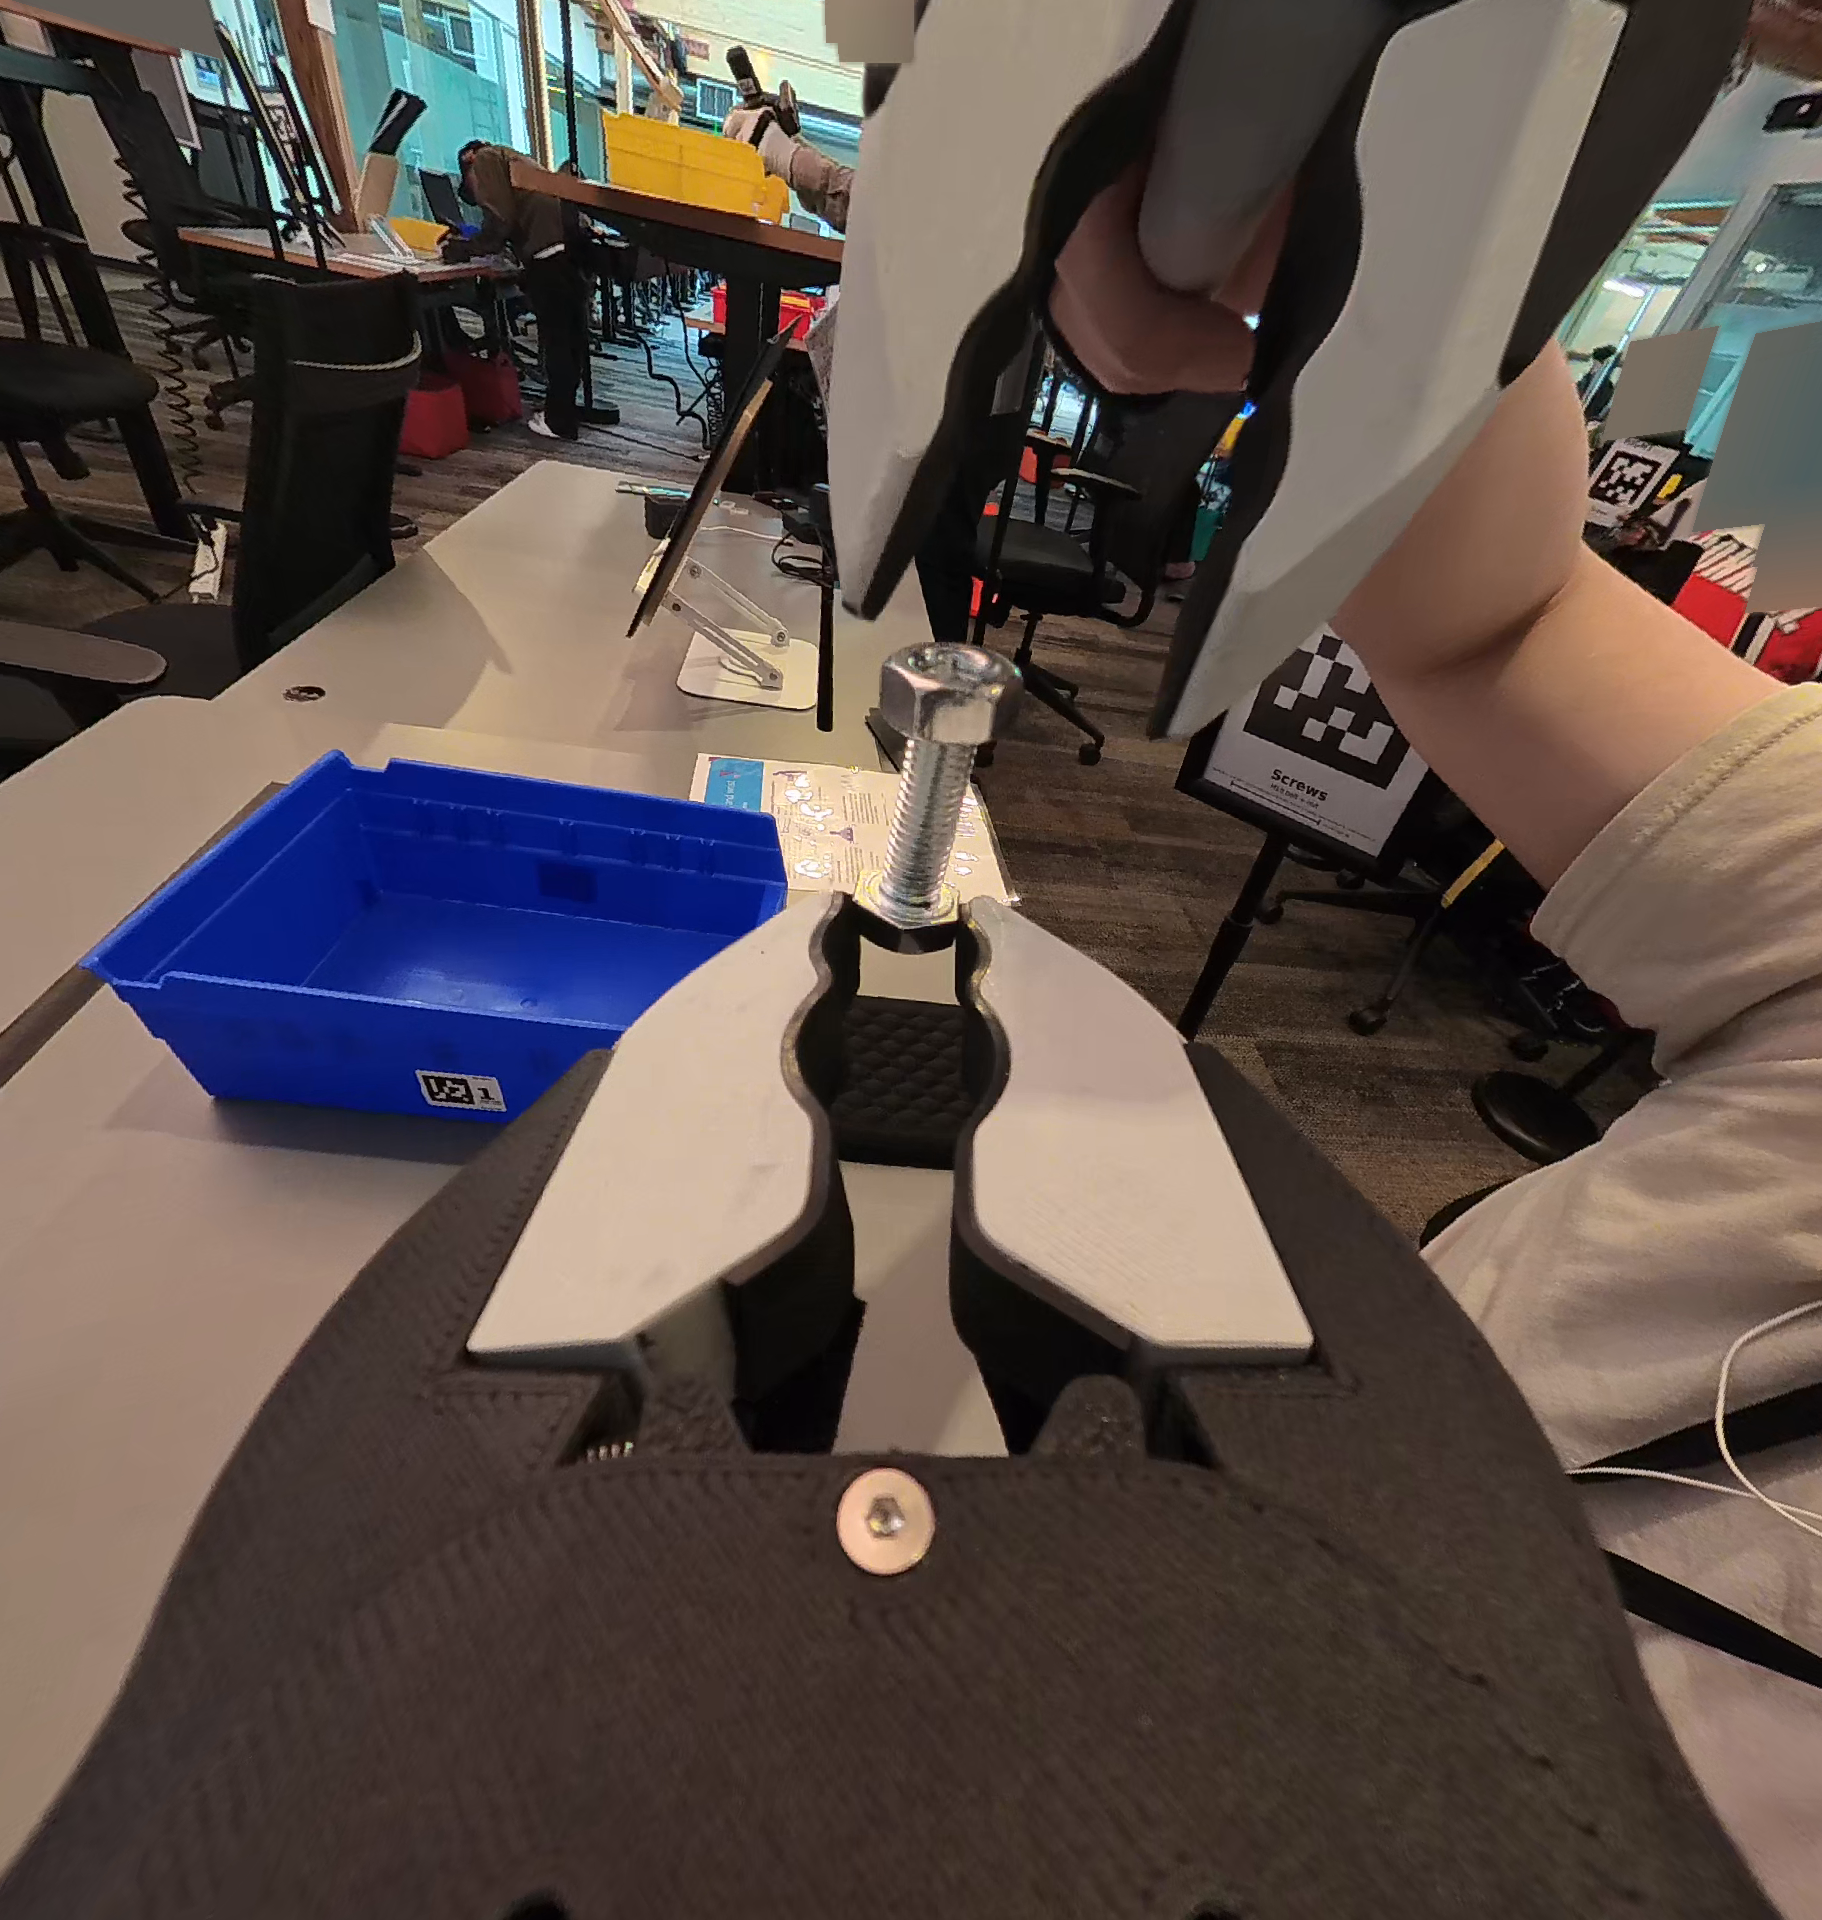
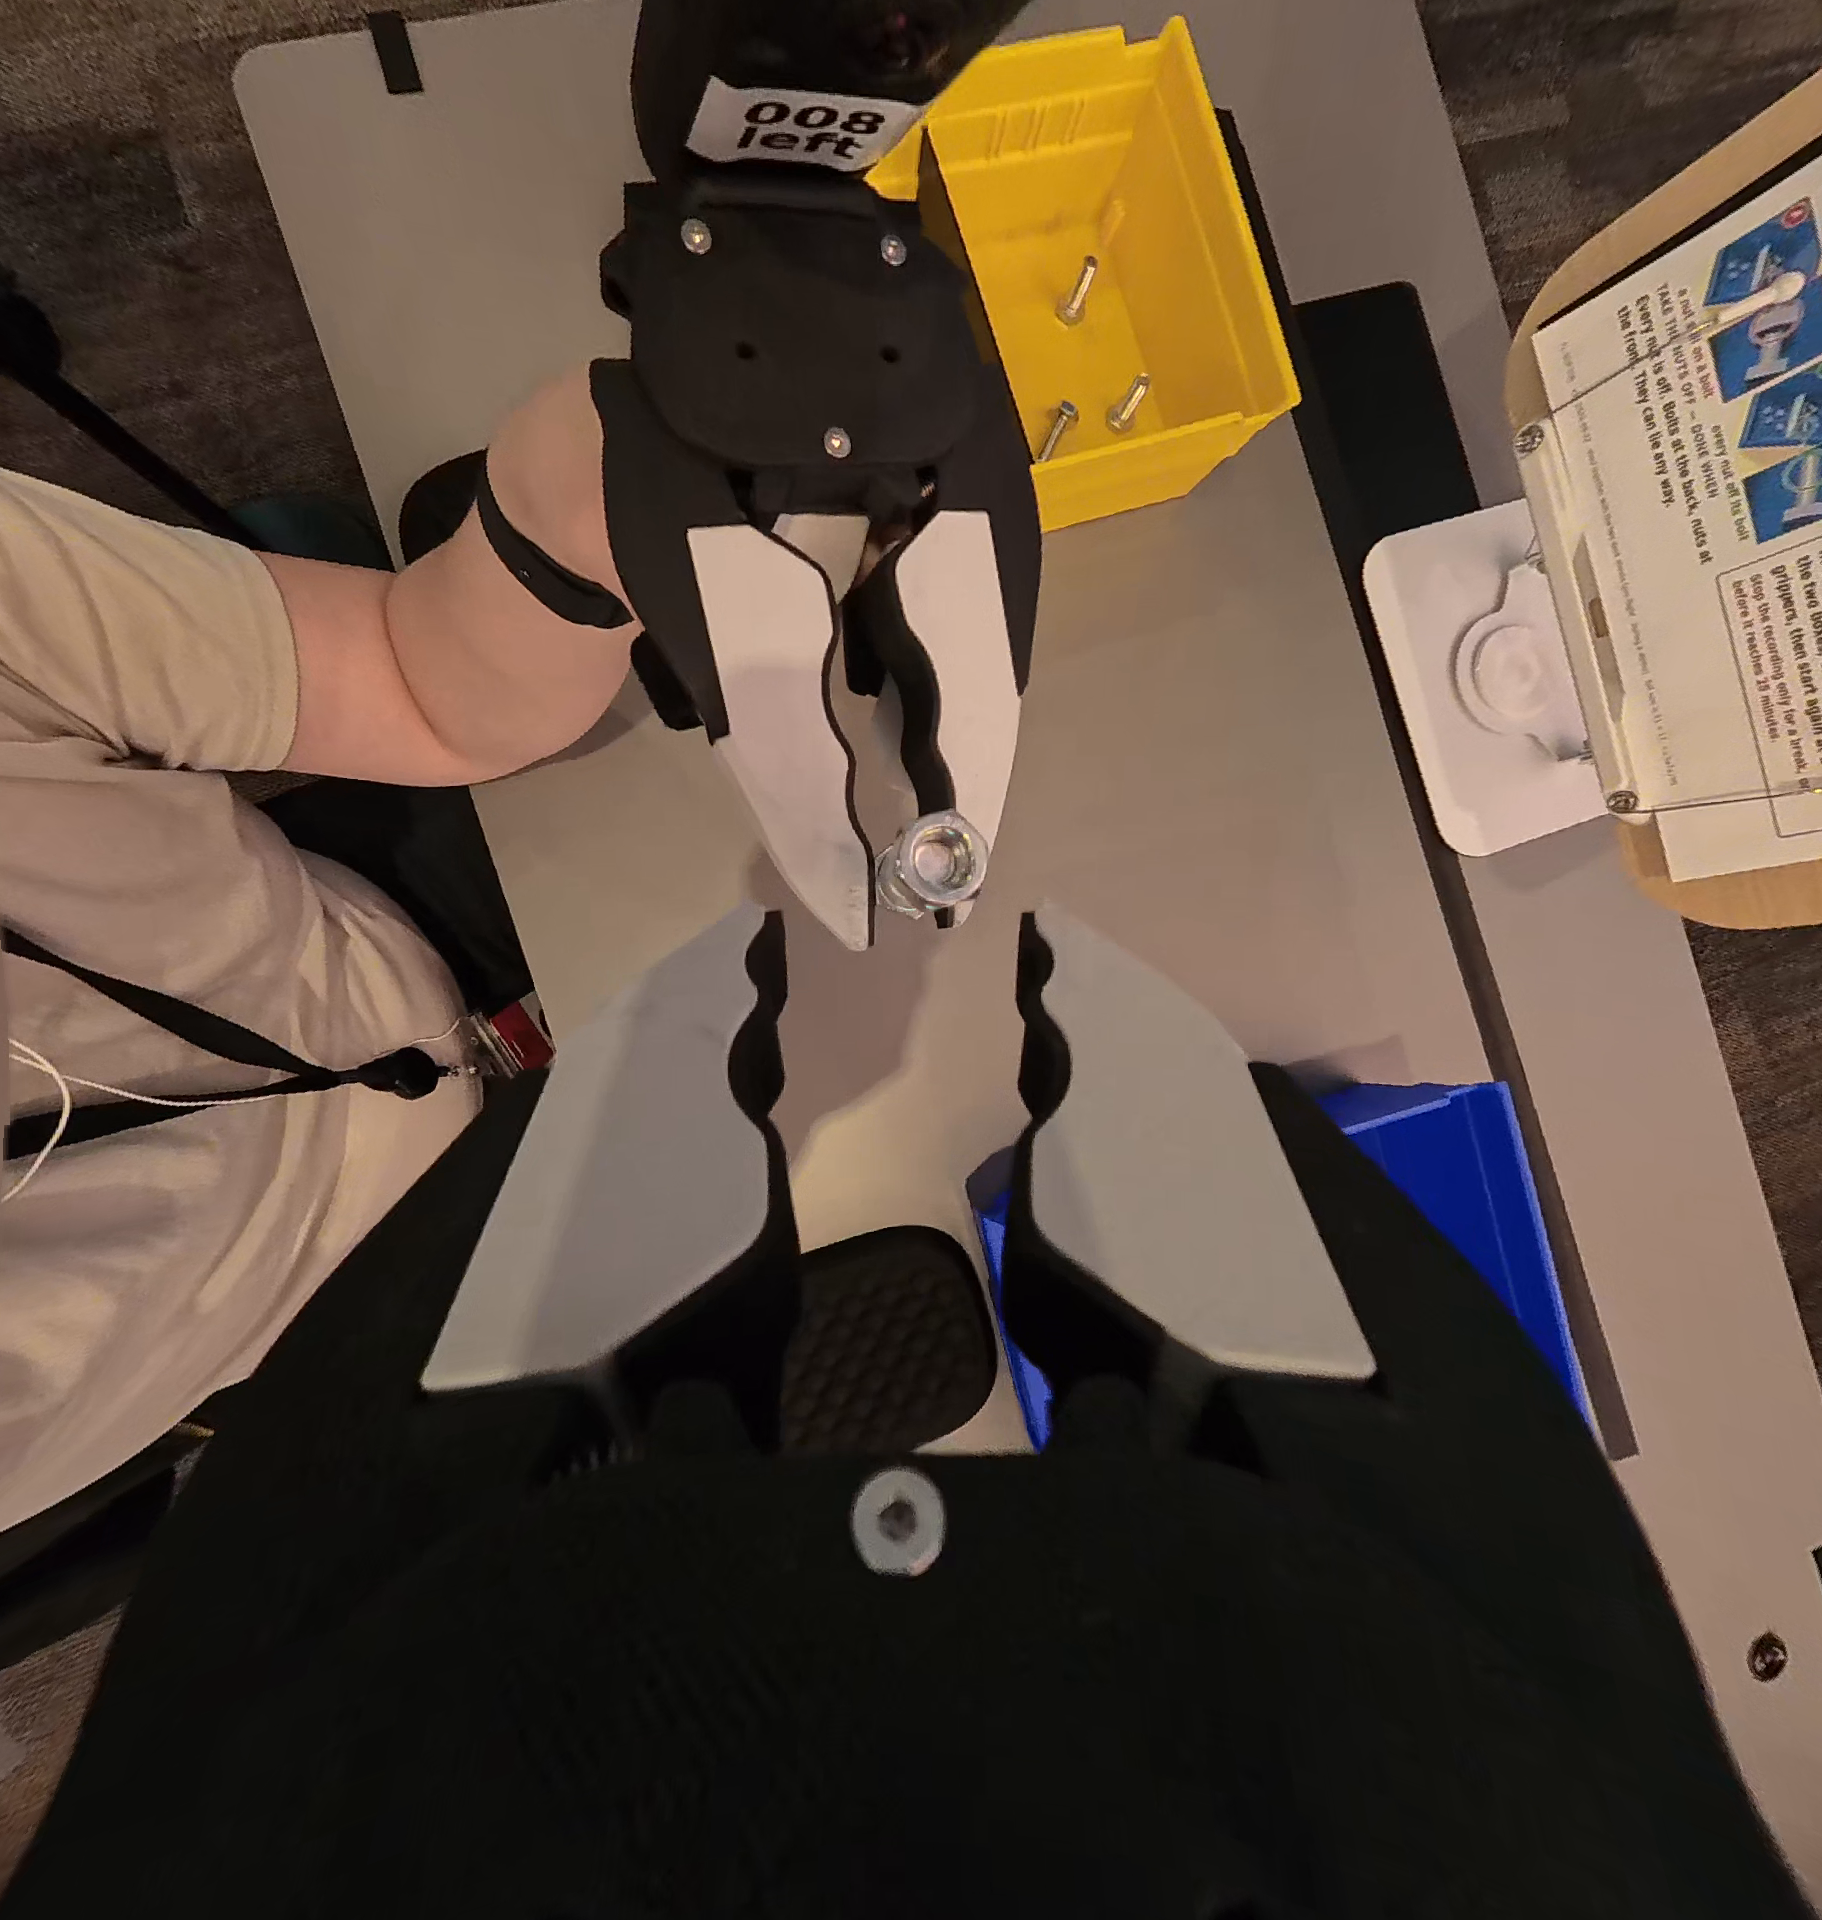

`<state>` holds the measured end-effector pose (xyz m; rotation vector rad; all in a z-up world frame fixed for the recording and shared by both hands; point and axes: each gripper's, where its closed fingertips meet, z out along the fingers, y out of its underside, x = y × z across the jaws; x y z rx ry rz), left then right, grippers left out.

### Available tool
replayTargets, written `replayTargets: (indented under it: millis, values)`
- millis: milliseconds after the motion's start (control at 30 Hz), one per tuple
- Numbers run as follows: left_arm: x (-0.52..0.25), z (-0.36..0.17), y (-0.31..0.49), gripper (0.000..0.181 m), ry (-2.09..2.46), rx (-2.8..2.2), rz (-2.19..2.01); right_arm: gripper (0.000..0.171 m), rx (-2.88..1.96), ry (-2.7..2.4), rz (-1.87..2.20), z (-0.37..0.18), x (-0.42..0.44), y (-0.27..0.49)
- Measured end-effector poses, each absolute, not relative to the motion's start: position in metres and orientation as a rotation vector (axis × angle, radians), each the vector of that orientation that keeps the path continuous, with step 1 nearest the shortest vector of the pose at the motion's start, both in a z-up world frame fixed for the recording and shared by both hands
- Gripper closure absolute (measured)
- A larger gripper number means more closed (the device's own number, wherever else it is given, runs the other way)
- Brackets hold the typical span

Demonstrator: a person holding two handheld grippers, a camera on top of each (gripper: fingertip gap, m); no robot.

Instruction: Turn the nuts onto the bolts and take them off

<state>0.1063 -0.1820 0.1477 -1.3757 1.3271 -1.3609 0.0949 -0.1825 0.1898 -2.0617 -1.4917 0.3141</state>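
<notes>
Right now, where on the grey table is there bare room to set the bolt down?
The grey table is bare between the yellow plastic bin and the blue plastic bin, and beneath the closed left gripper clamping the nut on the silver bolt. It is crowded near the white stand.

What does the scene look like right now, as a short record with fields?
left tongs: shut on the nut, bolt standing head up
right tongs: open, above the bolt head, not touching it
blue bin: looks empty
yellow bin: holds three bolts
table: grey, both bins on it
</notes>
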Motion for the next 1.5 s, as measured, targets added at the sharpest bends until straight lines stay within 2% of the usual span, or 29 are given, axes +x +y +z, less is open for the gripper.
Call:
replayTargets:
  millis: [467, 600, 867, 1100, 1300, 1500]
  values:
    - [0.106, 0.149, -0.182, 0.164, 1.322, -1.374, -1.365, 0.132, -2.056, -1.537, 0.318, 0.185, 0.092, -0.190]
    - [0.105, 0.149, -0.184, 0.164, 1.328, -1.370, -1.368, 0.126, -2.049, -1.517, 0.278, 0.185, 0.095, -0.182]
    - [0.107, 0.147, -0.183, 0.164, 1.332, -1.378, -1.362, 0.126, -2.016, -1.552, 0.259, 0.182, 0.090, -0.183]
    - [0.106, 0.147, -0.182, 0.164, 1.325, -1.380, -1.366, 0.135, -2.020, -1.592, 0.259, 0.179, 0.093, -0.191]
    - [0.108, 0.147, -0.184, 0.164, 1.336, -1.379, -1.358, 0.126, -2.009, -1.539, 0.265, 0.182, 0.092, -0.183]
    - [0.108, 0.146, -0.182, 0.164, 1.331, -1.383, -1.361, 0.127, -1.995, -1.574, 0.253, 0.180, 0.091, -0.187]
